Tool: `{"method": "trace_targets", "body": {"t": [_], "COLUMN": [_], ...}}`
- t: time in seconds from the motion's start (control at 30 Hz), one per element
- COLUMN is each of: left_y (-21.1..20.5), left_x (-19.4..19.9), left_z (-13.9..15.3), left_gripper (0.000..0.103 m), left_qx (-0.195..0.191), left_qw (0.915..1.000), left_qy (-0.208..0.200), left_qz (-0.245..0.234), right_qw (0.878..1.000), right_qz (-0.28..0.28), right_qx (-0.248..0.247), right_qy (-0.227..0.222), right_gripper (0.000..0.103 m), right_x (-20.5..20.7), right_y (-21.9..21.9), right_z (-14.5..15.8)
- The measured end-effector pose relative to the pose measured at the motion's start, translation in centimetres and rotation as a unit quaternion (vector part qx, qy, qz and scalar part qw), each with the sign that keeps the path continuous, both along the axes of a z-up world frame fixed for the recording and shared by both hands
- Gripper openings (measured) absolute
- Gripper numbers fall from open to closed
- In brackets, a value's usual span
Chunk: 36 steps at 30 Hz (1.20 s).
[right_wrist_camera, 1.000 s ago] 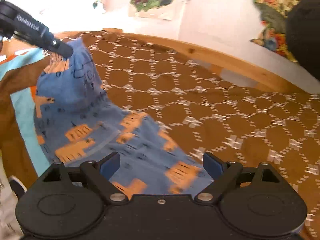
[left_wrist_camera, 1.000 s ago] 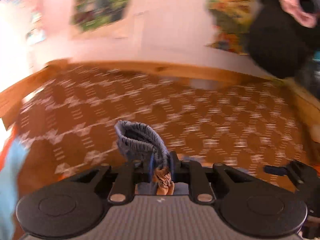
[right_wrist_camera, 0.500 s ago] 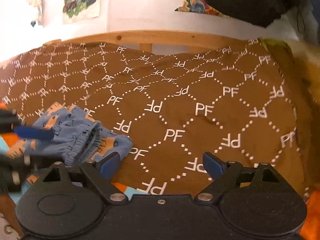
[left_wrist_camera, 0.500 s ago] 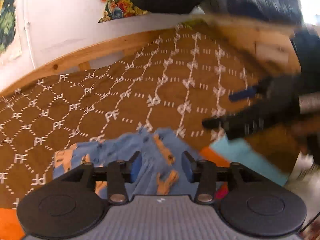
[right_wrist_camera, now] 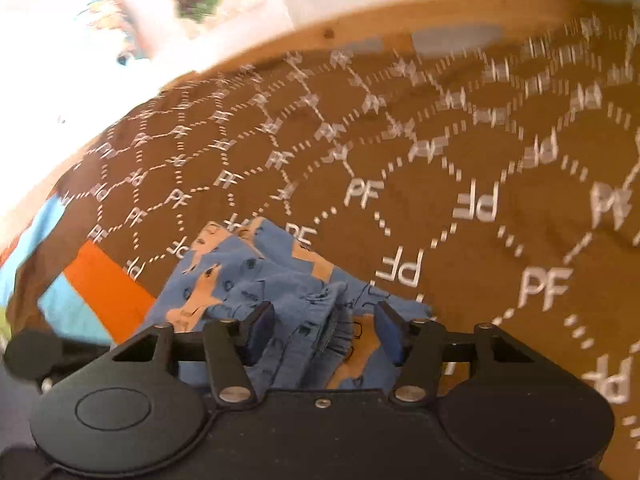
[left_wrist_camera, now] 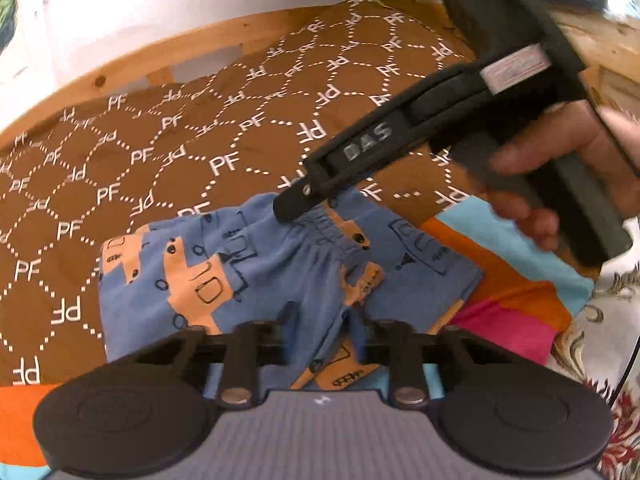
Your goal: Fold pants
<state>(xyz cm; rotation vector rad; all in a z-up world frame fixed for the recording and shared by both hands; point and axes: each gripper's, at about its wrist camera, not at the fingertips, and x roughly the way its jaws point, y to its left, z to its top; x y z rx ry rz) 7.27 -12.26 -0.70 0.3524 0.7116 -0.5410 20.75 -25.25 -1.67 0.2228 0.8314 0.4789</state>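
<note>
We have the small blue cotton pants with orange truck prints (left_wrist_camera: 248, 280) lying on the brown bedspread patterned with white PF letters (left_wrist_camera: 160, 168), partly over a striped orange, blue and pink blanket (left_wrist_camera: 500, 280) at the bed's near edge. They sit right in front of both tools, which is where we want them: flat on the bed, so the fabric can be creased rather than dangled.

Our left tool (left_wrist_camera: 320, 332) hovers over the near edge of the pants with its jaws apart; a ridge of blue cloth rises between the fingers, but the pads do not seem to pinch it (the fingertips are half hidden behind the tool's body, so we say this with some caution).

Our right tool (right_wrist_camera: 322, 330) comes in from the far side of the garment. In the left wrist view its black finger (left_wrist_camera: 304, 200) lies on the gathered elastic waistband (left_wrist_camera: 332, 224). In its own view, blurred by motion, the jaws stand open around a bunched hump of the waistband, cloth between them but a gap on either side. We judge it placed there to take the waist and carry it over toward the legs, while the left tool steadies the opposite edge.
</note>
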Motion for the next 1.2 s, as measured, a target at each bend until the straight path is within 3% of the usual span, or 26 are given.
{"method": "trace_targets", "body": {"t": [0.03, 0.07, 0.2, 0.43, 0.6, 0.7, 0.8, 0.87, 0.9, 0.93, 1.03, 1.1, 1.13, 1.2], "left_y": [0.2, 0.6, 1.8, 2.3, 0.6, -0.6, 0.4, 1.7, 2.5, 3.3, 5.8, 7.3, 7.8, 8.5], "left_x": [0.2, 0.4, 0.6, -0.3, -0.4, -0.3, -0.5, -0.8, -1.1, -1.3, -1.7, -1.4, -1.0, -0.2], "left_z": [0.2, 0.4, 1.6, 4.5, 3.3, 1.0, 0.2, 1.1, 1.6, 2.1, 3.4, 3.7, 3.6, 2.2], "left_gripper": [0.01, 0.008, 0.005, 0.005, 0.005, 0.007, 0.012, 0.028, 0.049, 0.06, 0.06, 0.067, 0.071, 0.071], "left_qx": [-0.007, -0.018, -0.053, -0.104, -0.105, -0.072, -0.089, -0.124, -0.141, -0.153, -0.177, -0.179, -0.169, -0.129], "left_qw": [1.0, 0.9997, 0.9981, 0.9941, 0.9931, 0.9945, 0.9918, 0.987, 0.9847, 0.9837, 0.9809, 0.9751, 0.972, 0.9678], "left_qy": [0.003, 0.009, 0.021, 0.026, 0.05, 0.061, 0.082, 0.098, 0.099, 0.094, 0.064, 0.042, 0.039, 0.06], "left_qz": [0.006, 0.012, 0.022, 0.012, -0.016, -0.046, -0.039, -0.031, -0.024, -0.012, 0.05, 0.124, 0.159, 0.208], "right_qw": [1.0, 0.999, 0.996, 0.994, 0.998, 0.998, 0.996, 0.995, 0.994, 0.991, 0.986, 0.983, 0.979, 0.969], "right_qz": [-0.006, -0.013, -0.037, -0.051, -0.047, -0.051, -0.076, -0.082, -0.083, -0.083, -0.067, -0.049, -0.04, -0.033], "right_qx": [0.019, 0.033, 0.067, 0.092, 0.036, -0.008, -0.019, -0.051, -0.074, -0.095, -0.132, -0.154, -0.18, -0.232], "right_qy": [0.017, 0.028, 0.04, 0.029, 0.033, 0.043, 0.044, 0.012, -0.012, -0.033, -0.073, -0.084, -0.082, -0.073], "right_gripper": [0.051, 0.039, 0.017, 0.014, 0.015, 0.018, 0.04, 0.054, 0.055, 0.058, 0.059, 0.069, 0.076, 0.078], "right_x": [0.4, 0.6, 0.3, -1.3, -2.2, -2.7, -3.8, -5.0, -5.7, -6.5, -8.2, -8.7, -8.9, -9.3], "right_y": [-0.1, -0.3, -0.7, -2.8, -4.3, -4.2, -4.5, -4.3, -4.0, -3.5, -1.7, -0.2, 0.6, 1.7], "right_z": [-0.5, -0.8, -0.9, 2.6, 3.6, 1.5, 0.1, 1.0, 1.8, 2.4, 3.1, 2.8, 2.3, 1.3]}}
